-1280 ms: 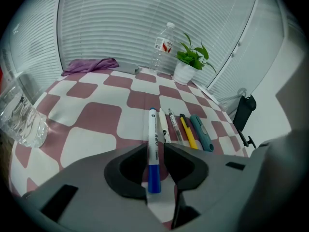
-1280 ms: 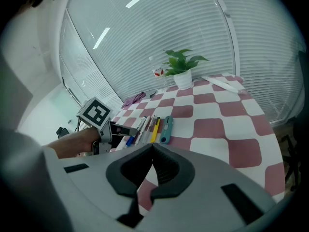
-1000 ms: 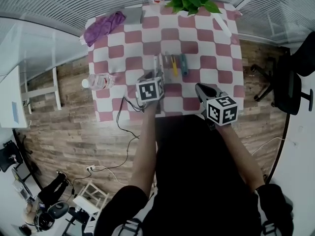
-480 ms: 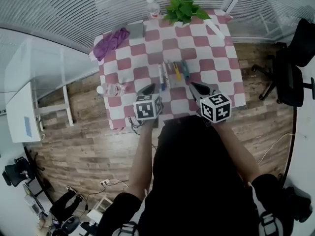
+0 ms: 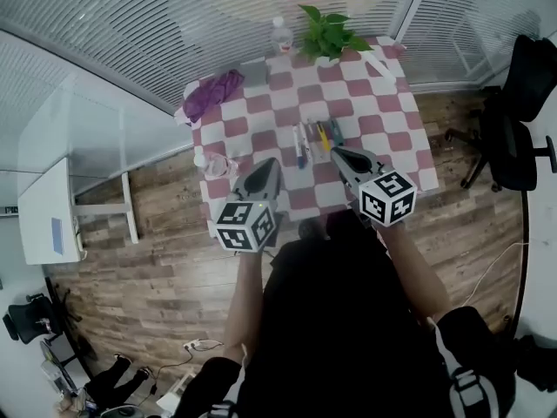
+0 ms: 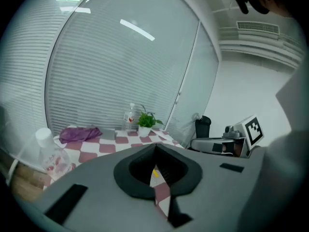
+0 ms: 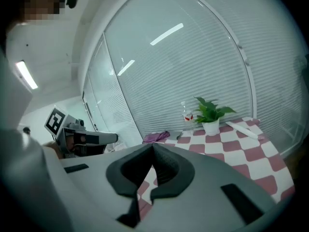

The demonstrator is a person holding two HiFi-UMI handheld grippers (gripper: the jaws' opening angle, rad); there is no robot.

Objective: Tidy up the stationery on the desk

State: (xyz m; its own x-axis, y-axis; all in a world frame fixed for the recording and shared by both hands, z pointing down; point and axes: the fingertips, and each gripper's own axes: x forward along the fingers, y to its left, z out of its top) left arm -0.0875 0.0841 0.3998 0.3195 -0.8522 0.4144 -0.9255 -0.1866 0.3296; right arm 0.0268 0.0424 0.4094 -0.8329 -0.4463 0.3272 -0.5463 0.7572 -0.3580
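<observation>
Green plant in white pot; bottle beside

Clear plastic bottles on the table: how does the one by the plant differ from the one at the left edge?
Pose: the clear plastic bottle at the far edge stands upright; the clear plastic bottle at the left edge lies on its side. Neighbours: the far one is beside the green potted plant; the left one lies alone on the red-and-white checked table. Both have white caps.

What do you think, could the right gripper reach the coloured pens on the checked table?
Probably yes: the right gripper, shut and empty, hangs near the coloured pens; nothing lies between.
</observation>
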